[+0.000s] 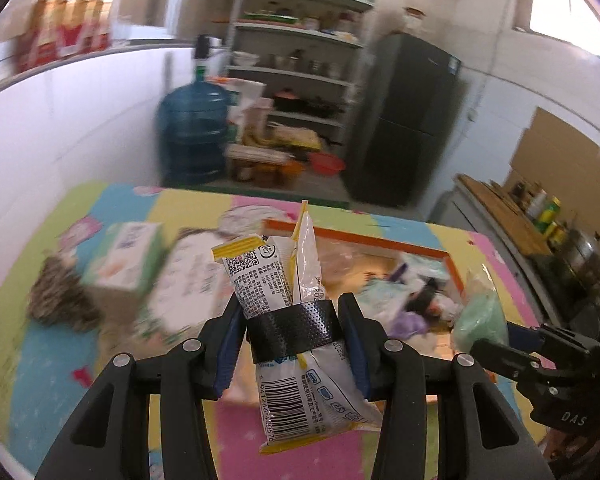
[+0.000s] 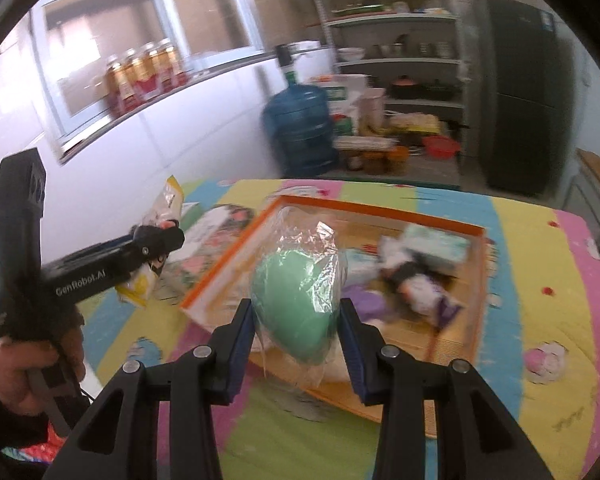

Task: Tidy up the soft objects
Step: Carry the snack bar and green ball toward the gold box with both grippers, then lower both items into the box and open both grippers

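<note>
Left gripper (image 1: 292, 330) clamps a crinkly white-and-yellow printed packet (image 1: 284, 280) wrapped in a black perforated band (image 1: 294, 330), held up above the striped mat (image 1: 100, 360). Right gripper (image 2: 298, 322) squeezes a smooth, egg-shaped green lump in clear glossy film (image 2: 296, 304) over the orange-rimmed tray (image 2: 380, 212). Inside the tray, purple and white soft items (image 2: 416, 284) smear into blur; a pale box (image 1: 124, 256) left of the packet is blurred too.
</note>
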`<state>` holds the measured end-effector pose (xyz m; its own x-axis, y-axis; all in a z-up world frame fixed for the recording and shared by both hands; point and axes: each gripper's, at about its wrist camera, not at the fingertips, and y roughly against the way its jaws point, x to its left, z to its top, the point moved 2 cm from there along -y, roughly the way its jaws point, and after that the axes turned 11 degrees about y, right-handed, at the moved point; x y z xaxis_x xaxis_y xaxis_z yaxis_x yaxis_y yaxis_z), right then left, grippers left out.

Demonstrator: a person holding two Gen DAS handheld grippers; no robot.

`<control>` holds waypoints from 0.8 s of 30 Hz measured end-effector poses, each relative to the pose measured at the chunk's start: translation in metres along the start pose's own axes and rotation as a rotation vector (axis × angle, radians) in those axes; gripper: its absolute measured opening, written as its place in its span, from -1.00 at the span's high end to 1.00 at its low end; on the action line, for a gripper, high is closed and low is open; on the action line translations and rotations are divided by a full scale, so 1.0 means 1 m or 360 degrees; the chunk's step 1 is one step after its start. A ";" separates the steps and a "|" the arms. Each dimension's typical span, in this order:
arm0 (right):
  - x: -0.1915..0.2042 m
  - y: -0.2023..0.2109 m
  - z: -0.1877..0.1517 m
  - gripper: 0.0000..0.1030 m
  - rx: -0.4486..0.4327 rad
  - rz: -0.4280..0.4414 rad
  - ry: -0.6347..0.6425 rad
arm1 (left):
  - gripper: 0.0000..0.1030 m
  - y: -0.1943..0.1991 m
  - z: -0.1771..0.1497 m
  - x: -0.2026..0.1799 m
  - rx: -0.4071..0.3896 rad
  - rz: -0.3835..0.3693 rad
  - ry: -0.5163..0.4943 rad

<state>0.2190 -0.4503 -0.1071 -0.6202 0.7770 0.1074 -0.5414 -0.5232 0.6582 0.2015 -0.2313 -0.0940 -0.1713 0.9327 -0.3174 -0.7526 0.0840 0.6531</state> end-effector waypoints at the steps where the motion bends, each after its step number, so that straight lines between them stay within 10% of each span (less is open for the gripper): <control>1: -0.006 0.001 -0.003 0.18 0.0006 -0.0026 -0.0011 | 0.07 -0.009 0.002 -0.008 0.0024 -0.0023 -0.0032; 24: -0.055 -0.024 -0.037 0.18 0.0168 -0.0175 -0.0098 | 0.07 -0.121 0.000 -0.020 0.0367 0.0004 -0.0029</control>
<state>0.2448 -0.4934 -0.1562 -0.5229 0.8492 0.0741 -0.5394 -0.3969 0.7426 0.2966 -0.2601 -0.1668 -0.1599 0.9390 -0.3045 -0.5867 0.1577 0.7943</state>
